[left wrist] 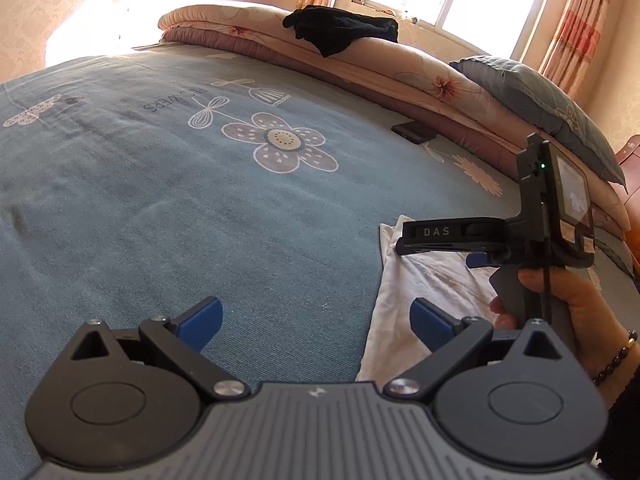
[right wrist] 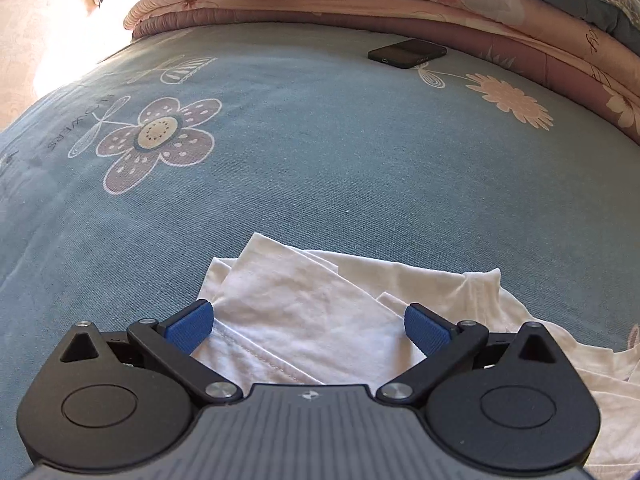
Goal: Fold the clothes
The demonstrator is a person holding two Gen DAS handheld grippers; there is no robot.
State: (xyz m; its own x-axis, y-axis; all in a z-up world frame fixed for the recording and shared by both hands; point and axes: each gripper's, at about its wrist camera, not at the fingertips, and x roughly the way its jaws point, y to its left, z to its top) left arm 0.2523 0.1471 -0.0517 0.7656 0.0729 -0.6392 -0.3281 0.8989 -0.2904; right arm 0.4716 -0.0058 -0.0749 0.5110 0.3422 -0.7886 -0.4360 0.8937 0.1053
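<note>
Both my jaws apart over a white garment on the bed, nothing gripped.

White garment (right wrist: 304, 300) is partly folded, thin cotton-looking cloth in several flat overlapping layers, stitched hem showing near my right gripper (right wrist: 306, 322), looser crumpled part trailing off to the right. It lies at the near edge of the blue bedsheet (right wrist: 320, 140), woven texture, printed flowers. Right jaws spread wide, blue ribbed pads just above the cloth. My left gripper (left wrist: 316, 320) hangs left of the garment over bare sheet, jaws wide too. Plenty of open sheet to the left and far. Black phone (right wrist: 407, 53) lies far right, beside the folded pink floral quilt (right wrist: 360, 4); a black garment (left wrist: 340, 30) is draped on top of it.
</note>
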